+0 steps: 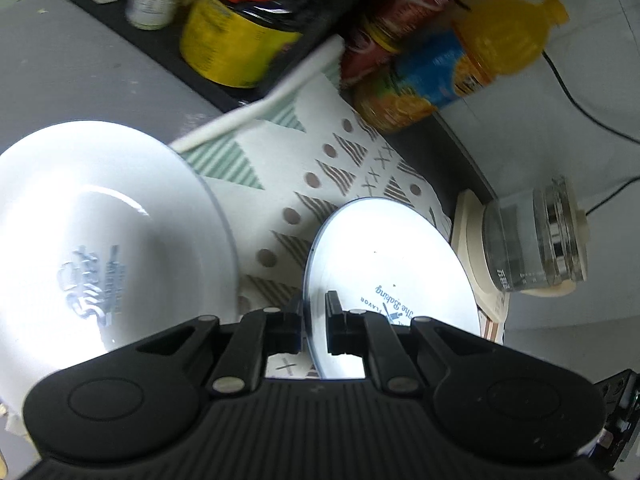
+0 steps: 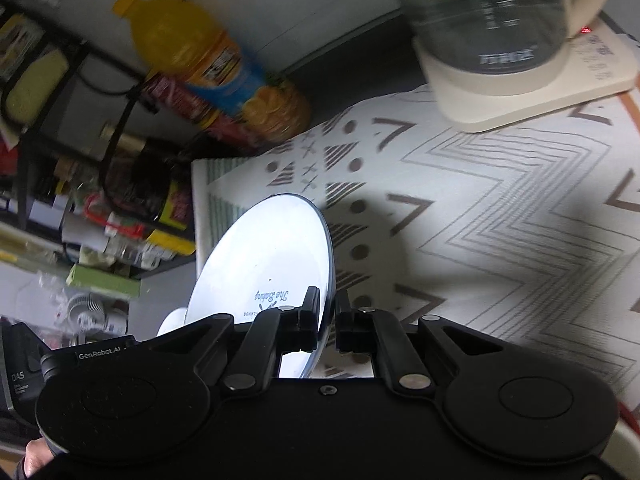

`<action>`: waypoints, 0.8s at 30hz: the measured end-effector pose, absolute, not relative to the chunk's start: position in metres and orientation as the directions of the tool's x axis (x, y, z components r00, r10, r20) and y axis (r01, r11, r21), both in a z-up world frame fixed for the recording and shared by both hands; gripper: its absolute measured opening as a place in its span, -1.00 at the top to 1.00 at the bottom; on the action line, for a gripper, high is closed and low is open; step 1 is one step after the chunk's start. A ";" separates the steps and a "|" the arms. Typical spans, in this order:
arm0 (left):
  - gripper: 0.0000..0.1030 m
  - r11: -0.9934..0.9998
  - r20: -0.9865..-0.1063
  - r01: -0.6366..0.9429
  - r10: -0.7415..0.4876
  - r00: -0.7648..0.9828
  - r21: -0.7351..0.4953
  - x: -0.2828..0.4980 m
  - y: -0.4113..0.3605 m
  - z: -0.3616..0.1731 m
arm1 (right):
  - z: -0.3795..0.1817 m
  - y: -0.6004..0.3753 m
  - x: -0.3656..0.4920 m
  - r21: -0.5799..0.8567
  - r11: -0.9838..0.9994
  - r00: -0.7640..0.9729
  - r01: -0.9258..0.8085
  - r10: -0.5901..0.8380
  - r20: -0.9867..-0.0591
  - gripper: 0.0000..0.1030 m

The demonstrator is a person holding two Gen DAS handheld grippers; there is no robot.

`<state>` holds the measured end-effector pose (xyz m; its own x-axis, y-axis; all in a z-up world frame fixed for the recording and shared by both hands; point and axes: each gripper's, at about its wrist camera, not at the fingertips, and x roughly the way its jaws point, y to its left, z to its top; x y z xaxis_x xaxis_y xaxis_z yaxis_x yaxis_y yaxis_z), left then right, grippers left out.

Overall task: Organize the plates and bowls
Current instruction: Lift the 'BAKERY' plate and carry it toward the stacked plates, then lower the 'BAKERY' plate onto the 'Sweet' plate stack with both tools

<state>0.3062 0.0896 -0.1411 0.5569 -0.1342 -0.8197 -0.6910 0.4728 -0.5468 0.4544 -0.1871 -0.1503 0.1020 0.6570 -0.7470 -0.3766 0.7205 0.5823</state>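
Large white plate [image 1: 100,240] far left, tilted. Left gripper [image 1: 314,320] clamped on rim of small blue-rimmed plate [image 1: 384,264]; right gripper [image 2: 328,320] clamped on opposite rim of same plate, lifted and tilted over patterned cloth [image 2: 500,220] on worktop. Orange juice bottle [image 2: 208,60] behind, against dark shelf rack [image 2: 48,128]. Glass kettle [image 2: 492,20] on cream base [image 2: 560,92], far right.
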 end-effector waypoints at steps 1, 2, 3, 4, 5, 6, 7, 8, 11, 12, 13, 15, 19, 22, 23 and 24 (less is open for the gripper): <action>0.84 0.468 -0.819 -0.694 -0.124 0.561 -0.547 0.301 0.091 -0.140 | -0.149 -0.184 0.452 0.584 0.714 0.094 -0.387 0.661 -0.745 0.85; 0.84 0.461 -0.817 -0.698 -0.118 0.565 -0.549 0.295 0.092 -0.139 | -0.148 -0.181 0.450 0.586 0.707 0.087 -0.396 0.664 -0.742 0.85; 0.84 0.451 -0.814 -0.701 -0.114 0.569 -0.553 0.290 0.094 -0.138 | -0.147 -0.179 0.448 0.587 0.703 0.081 -0.402 0.666 -0.742 0.85; 0.84 0.441 -0.812 -0.705 -0.109 0.573 -0.556 0.286 0.096 -0.138 | -0.147 -0.176 0.447 0.587 0.698 0.074 -0.410 0.667 -0.741 0.85; 0.84 0.436 -0.812 -0.707 -0.104 0.575 -0.556 0.282 0.097 -0.137 | -0.146 -0.172 0.445 0.587 0.693 0.066 -0.418 0.668 -0.741 0.85; 0.84 0.431 -0.812 -0.712 -0.096 0.575 -0.555 0.279 0.099 -0.136 | -0.146 -0.169 0.444 0.588 0.687 0.058 -0.426 0.670 -0.740 0.85; 0.84 0.426 -0.814 -0.716 -0.090 0.574 -0.552 0.274 0.101 -0.136 | -0.146 -0.166 0.443 0.592 0.680 0.050 -0.433 0.674 -0.737 0.85; 0.84 0.419 -0.815 -0.722 -0.086 0.573 -0.551 0.270 0.102 -0.136 | -0.147 -0.163 0.441 0.595 0.673 0.042 -0.439 0.677 -0.734 0.85; 0.84 0.396 -0.818 -0.736 -0.071 0.571 -0.549 0.258 0.107 -0.136 | -0.147 -0.153 0.437 0.606 0.654 0.018 -0.454 0.686 -0.727 0.84; 0.84 0.388 -0.819 -0.742 -0.065 0.570 -0.547 0.254 0.109 -0.137 | -0.147 -0.149 0.435 0.608 0.647 0.009 -0.461 0.688 -0.725 0.84; 0.84 0.383 -0.821 -0.746 -0.060 0.568 -0.545 0.249 0.110 -0.137 | -0.147 -0.146 0.433 0.608 0.641 0.002 -0.468 0.689 -0.724 0.84; 0.84 0.363 -0.828 -0.761 -0.052 0.559 -0.537 0.240 0.113 -0.139 | -0.148 -0.139 0.429 0.608 0.629 -0.013 -0.484 0.690 -0.724 0.83; 0.84 0.339 -0.837 -0.782 -0.033 0.546 -0.524 0.225 0.117 -0.142 | -0.148 -0.126 0.426 0.610 0.606 -0.045 -0.510 0.689 -0.723 0.83; 0.83 0.327 -0.841 -0.790 -0.024 0.541 -0.518 0.215 0.121 -0.144 | -0.149 -0.117 0.425 0.610 0.593 -0.069 -0.525 0.685 -0.725 0.82; 0.83 0.320 -0.842 -0.794 -0.022 0.539 -0.516 0.211 0.123 -0.145 | -0.149 -0.114 0.424 0.610 0.587 -0.076 -0.533 0.685 -0.725 0.82; 0.83 0.316 -0.844 -0.798 -0.019 0.536 -0.514 0.208 0.124 -0.145 | -0.149 -0.111 0.423 0.610 0.582 -0.082 -0.537 0.684 -0.724 0.82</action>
<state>0.2083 0.1238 -0.1455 0.5357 -0.0194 -0.8442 -0.7979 0.3157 -0.5136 0.4229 -0.1112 -0.1493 -0.0816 0.6844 -0.7245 -0.5372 0.5821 0.6104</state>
